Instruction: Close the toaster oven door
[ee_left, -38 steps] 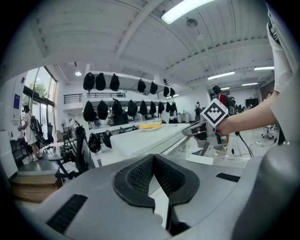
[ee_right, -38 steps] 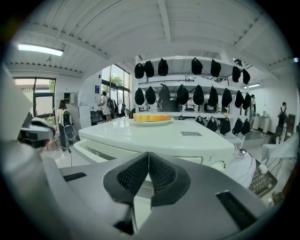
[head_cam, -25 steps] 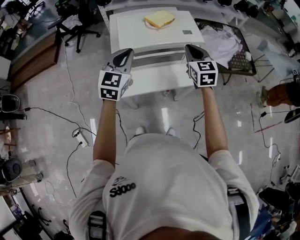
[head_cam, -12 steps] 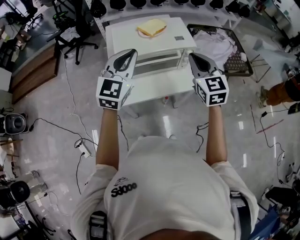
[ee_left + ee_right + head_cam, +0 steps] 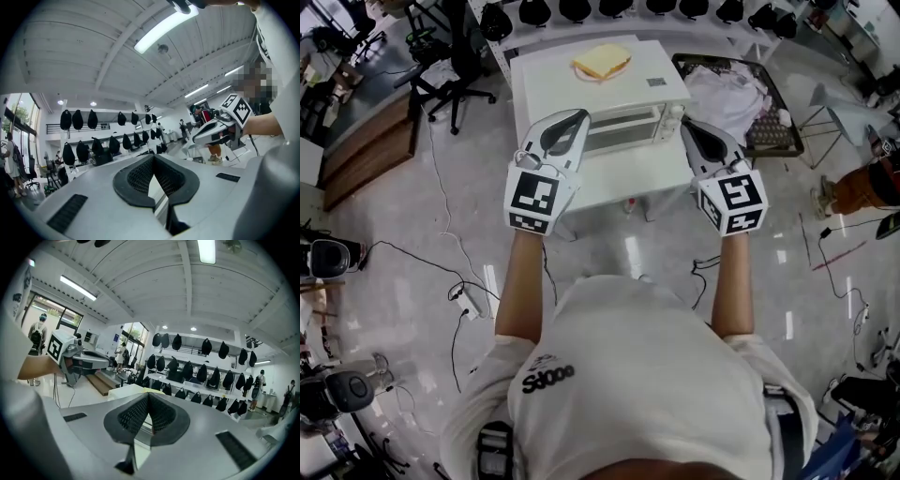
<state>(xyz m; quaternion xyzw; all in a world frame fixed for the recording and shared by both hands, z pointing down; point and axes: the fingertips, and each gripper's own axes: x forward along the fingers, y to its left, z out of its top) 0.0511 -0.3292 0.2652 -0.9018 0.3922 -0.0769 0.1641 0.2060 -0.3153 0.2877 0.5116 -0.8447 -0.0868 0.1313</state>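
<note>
The toaster oven [image 5: 600,89] sat on the white surface [image 5: 619,183] in the upper middle of the frame. Its door [image 5: 619,136] stood upright against the front, shut or nearly so. The left hand-held gripper [image 5: 574,122] and right hand-held gripper [image 5: 687,128] flanked it, both clenched on nothing, near the door's 2 ends. The door looked stiff, hinged and glass-fronted. I would press its top rail evenly and gently, since the light oven could slide and jolt the bread [image 5: 600,62] on top.
</note>
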